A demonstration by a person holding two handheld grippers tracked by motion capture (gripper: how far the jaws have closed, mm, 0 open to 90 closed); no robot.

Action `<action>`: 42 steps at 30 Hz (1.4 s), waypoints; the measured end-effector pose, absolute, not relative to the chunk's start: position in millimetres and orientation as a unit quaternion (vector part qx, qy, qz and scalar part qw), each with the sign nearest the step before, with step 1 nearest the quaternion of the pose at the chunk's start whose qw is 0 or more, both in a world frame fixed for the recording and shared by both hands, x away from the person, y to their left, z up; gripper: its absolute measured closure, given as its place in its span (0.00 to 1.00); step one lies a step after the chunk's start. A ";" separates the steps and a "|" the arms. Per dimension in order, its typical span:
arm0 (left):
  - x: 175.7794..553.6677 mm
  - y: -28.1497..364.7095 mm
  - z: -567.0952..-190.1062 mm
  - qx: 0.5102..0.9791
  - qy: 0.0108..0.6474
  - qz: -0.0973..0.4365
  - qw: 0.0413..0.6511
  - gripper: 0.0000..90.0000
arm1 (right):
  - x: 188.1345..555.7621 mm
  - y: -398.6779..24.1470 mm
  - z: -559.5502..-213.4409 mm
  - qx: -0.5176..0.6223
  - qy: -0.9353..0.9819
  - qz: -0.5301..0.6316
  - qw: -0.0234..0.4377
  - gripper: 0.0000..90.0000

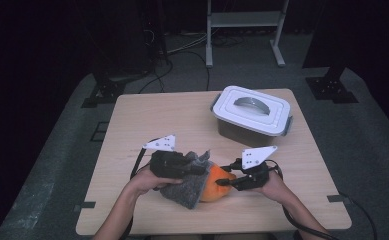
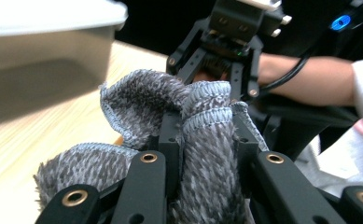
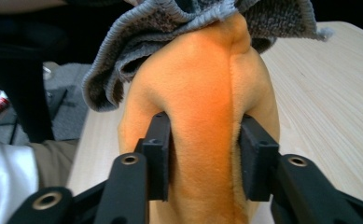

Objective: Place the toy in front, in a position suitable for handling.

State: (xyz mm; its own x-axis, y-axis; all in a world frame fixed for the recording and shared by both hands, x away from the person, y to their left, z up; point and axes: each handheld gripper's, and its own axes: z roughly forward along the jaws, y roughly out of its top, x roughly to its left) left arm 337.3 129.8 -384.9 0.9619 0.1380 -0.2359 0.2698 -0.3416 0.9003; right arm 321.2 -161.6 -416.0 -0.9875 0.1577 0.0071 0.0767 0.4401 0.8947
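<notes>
An orange plush toy (image 1: 214,188) lies near the table's front edge, partly covered by a grey towel (image 1: 184,192). My left gripper (image 1: 202,170) is shut on a fold of the towel (image 2: 207,154), which bunches up between its jaws. In the left gripper view the other gripper (image 2: 219,70) faces me just beyond the cloth. My right gripper (image 1: 225,181) comes from the right and is shut on the toy. In the right gripper view both pads squeeze the orange plush (image 3: 202,93) and dent it, with the towel (image 3: 160,28) draped over its far end.
A white lidded plastic box (image 1: 252,115) with a handle stands at the back right of the wooden table (image 1: 147,120). Black stands and cables sit on the floor beyond the table.
</notes>
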 end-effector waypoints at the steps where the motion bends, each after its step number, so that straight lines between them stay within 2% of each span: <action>1: 337.3 130.0 -387.3 0.814 0.128 -0.062 0.562 0.80 | 323.1 -159.8 -419.2 0.068 0.852 0.518 0.041 0.63; 9: 338.3 123.7 -403.0 0.820 0.135 -0.067 0.552 0.80 | 325.0 -187.8 -430.5 0.076 0.860 0.502 0.046 0.60; 11: 338.2 119.5 -404.8 0.822 0.134 -0.069 0.550 0.80 | 326.0 -193.6 -432.8 0.090 0.860 0.501 0.038 0.54; 15: 338.2 111.9 -403.4 0.824 0.136 -0.067 0.546 0.79 | 322.9 -194.0 -424.2 0.126 0.864 0.487 0.024 0.30; 20: 333.8 97.4 -399.3 0.831 0.114 -0.072 0.540 0.79 | 317.3 -189.0 -410.5 0.116 0.857 0.501 0.030 0.27; 21: 332.8 95.3 -398.1 0.833 0.111 -0.069 0.537 0.79 | 317.3 -186.6 -410.2 0.113 0.859 0.497 0.033 0.28; 24: 334.0 99.7 -394.9 0.833 0.110 -0.065 0.539 0.79 | 317.0 -186.7 -413.7 0.099 0.864 0.492 0.038 0.44; 28: 339.1 112.2 -386.9 0.825 0.129 -0.047 0.548 0.79 | 316.0 -195.5 -420.3 0.073 0.868 0.489 0.045 0.55; 35: 338.1 98.1 -400.9 0.836 0.116 -0.072 0.532 0.78 | 317.2 -195.9 -424.5 0.054 0.865 0.494 0.074 0.64; 42: 344.1 103.6 -386.0 0.829 0.121 -0.054 0.543 0.78 | 324.5 -191.8 -418.2 0.031 0.863 0.494 0.103 0.65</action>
